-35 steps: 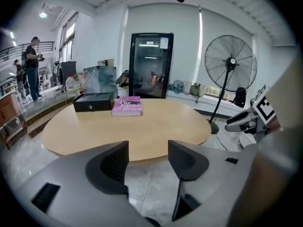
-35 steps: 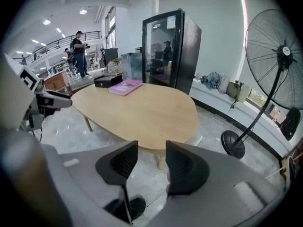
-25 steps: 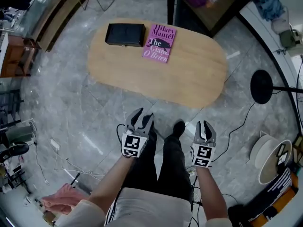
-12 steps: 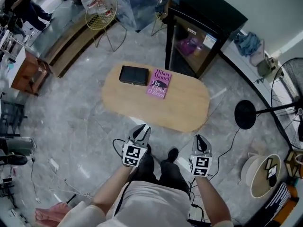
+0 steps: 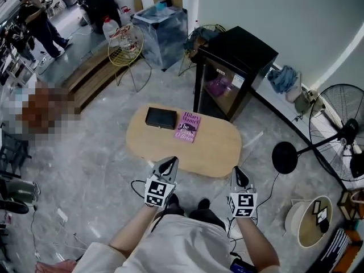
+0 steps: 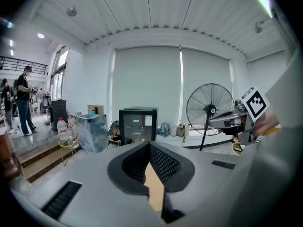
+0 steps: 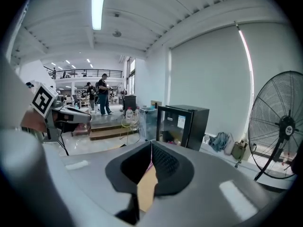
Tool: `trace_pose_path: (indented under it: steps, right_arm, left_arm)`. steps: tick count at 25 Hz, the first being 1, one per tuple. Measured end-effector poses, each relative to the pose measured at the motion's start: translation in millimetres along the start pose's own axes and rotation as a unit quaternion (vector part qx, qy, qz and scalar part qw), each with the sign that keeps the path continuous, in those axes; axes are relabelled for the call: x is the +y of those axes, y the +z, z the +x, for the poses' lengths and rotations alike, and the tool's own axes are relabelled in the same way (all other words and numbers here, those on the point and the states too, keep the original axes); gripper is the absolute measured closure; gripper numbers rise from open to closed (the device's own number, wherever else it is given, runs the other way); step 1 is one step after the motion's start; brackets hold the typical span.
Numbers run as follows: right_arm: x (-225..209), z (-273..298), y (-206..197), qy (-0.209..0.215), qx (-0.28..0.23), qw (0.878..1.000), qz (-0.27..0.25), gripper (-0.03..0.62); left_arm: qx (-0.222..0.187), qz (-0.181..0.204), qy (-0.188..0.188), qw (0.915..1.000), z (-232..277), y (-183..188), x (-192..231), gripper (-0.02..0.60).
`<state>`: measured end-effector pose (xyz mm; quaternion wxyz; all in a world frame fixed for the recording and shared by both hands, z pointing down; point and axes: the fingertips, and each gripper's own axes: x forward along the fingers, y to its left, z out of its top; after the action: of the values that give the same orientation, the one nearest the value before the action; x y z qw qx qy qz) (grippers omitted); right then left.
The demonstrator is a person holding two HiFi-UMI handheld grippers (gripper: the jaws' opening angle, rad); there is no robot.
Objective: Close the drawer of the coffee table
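The oval wooden coffee table [image 5: 213, 152] stands on the grey stone floor in front of me, seen from high above. A black box [image 5: 161, 118] and a pink book [image 5: 187, 127] lie on its top. No drawer shows from this angle. My left gripper [image 5: 170, 162] [image 6: 149, 144] hangs in the air over the table's near edge. Its jaws have just been closing and now meet with nothing between them. My right gripper [image 5: 239, 173] [image 7: 151, 150] hangs by the table's near right end, also just closed and empty. Neither touches the table.
A black glass-door cabinet [image 5: 234, 73] stands behind the table. A standing fan [image 5: 340, 131] and a black round stand base [image 5: 284, 157] are at the right. A wire stool [image 5: 126, 38] and wooden steps [image 5: 85, 78] lie at the back left. A person [image 5: 38, 23] stands far off.
The view has risen, so the table looks smaller and farther away. Both grippers have lifted with it, and the left jaws, open a second ago, are now together.
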<state>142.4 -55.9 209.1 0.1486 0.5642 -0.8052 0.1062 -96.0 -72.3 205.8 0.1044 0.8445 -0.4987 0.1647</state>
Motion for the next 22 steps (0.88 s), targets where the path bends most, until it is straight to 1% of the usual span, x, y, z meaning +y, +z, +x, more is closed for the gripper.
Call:
trace_pose_path:
  steps: [5, 8, 11, 15, 22]
  right_arm:
    - [-5.7, -20.2, 45.3, 0.001, -0.033, 0.999, 0.007, 0.583]
    - [-10.3, -30.4, 67.0, -0.001, -0.052, 0.999, 0.017, 0.583]
    - [-9.3, -40.6, 83.6, 0.004, -0.066, 0.998, 0.020, 0.583]
    - [-8.5, -47.3, 99.0, 0.008, -0.072, 0.997, -0.003, 0.583]
    - [-5.7, -57.6, 129.3, 0.012, -0.098, 0.995, -0.011, 0.583]
  left_arm:
    - [-0.031, -0.010, -0.016, 0.9993, -20.7, 43.3, -0.1, 0.575]
    - [-0.042, -0.022, -0.024, 0.9986, -31.5, 61.6, 4.0, 0.575]
    - [-0.052, -0.034, -0.032, 0.9975, -43.7, 76.3, 6.4, 0.575]
    - [-0.066, -0.040, -0.039, 0.9963, -51.6, 92.3, 11.0, 0.575]
    - [-0.081, -0.050, -0.047, 0.9943, -57.5, 112.2, 20.4, 0.575]
